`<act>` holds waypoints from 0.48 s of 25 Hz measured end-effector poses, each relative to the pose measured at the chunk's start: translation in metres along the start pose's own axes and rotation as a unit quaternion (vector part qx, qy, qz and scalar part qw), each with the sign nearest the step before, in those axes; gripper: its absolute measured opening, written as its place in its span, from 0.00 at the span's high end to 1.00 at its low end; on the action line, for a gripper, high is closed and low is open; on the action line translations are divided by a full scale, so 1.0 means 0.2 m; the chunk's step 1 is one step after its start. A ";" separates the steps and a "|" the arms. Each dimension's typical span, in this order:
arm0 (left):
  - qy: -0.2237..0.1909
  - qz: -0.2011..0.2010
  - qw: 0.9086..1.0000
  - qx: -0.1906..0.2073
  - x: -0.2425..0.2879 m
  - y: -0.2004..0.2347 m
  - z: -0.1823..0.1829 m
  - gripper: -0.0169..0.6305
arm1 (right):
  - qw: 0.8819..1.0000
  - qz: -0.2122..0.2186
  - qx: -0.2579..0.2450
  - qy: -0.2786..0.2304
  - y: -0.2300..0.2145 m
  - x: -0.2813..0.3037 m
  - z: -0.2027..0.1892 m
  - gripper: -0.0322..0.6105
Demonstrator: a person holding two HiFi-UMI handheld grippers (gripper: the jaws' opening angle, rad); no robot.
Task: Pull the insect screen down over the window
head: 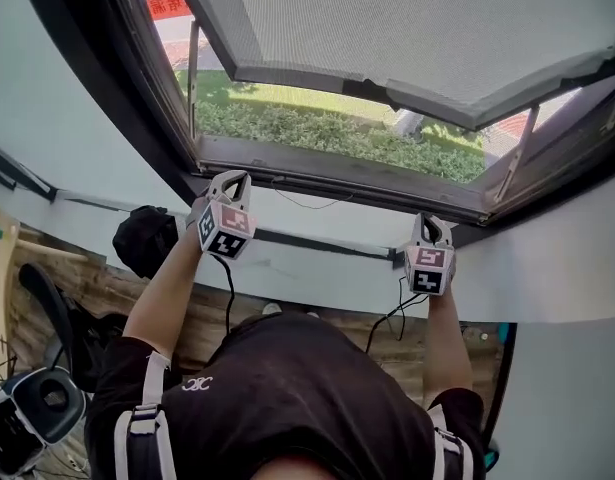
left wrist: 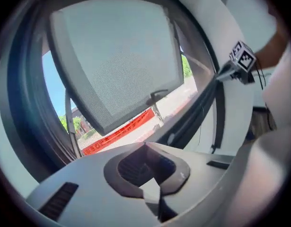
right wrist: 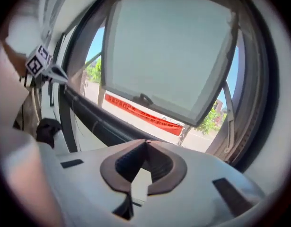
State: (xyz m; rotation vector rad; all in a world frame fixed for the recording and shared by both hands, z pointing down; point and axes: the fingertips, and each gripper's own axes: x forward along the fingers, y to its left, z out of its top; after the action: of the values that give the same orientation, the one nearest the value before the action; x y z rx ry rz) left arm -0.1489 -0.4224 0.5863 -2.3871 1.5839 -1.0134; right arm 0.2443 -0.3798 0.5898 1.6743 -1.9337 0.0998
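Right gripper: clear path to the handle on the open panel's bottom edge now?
Likely yes: only open air between right gripper and handle. Jaws are shut and empty, so open them first.

Two grippers, left point(head: 230, 177) and right point(head: 430, 219); one window point(head: 327, 174), one screen point(head: 387, 18); two stays, left point(head: 193, 78) and right point(head: 522, 153); one banner point(head: 167, 6), far left; one bag point(head: 145, 238), near left.

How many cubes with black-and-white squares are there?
2. One cube sits on the left gripper, the other cube on the right gripper, both just below the window frame.
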 end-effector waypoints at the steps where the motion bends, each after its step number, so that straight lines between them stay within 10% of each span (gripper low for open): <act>1: -0.019 0.004 0.999 -0.028 -0.03 0.00 0.06 0.95 | 0.999 0.009 0.036 -0.019 0.04 -0.01 0.04 0.94; 6: -0.102 0.023 0.983 -0.150 -0.17 -0.02 0.32 0.95 | 0.971 0.051 0.203 -0.118 0.21 -0.10 0.32 0.94; 12: -0.155 -0.006 0.965 -0.210 -0.39 -0.14 0.47 0.95 | 0.958 0.068 0.164 -0.227 0.39 -0.35 0.66 0.94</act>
State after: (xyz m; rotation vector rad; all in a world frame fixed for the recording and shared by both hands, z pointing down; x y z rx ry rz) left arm -0.0912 -0.3696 0.4885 -2.6468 1.7999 -0.2935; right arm 0.1275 -0.3563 0.4719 1.8986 -2.4882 0.0980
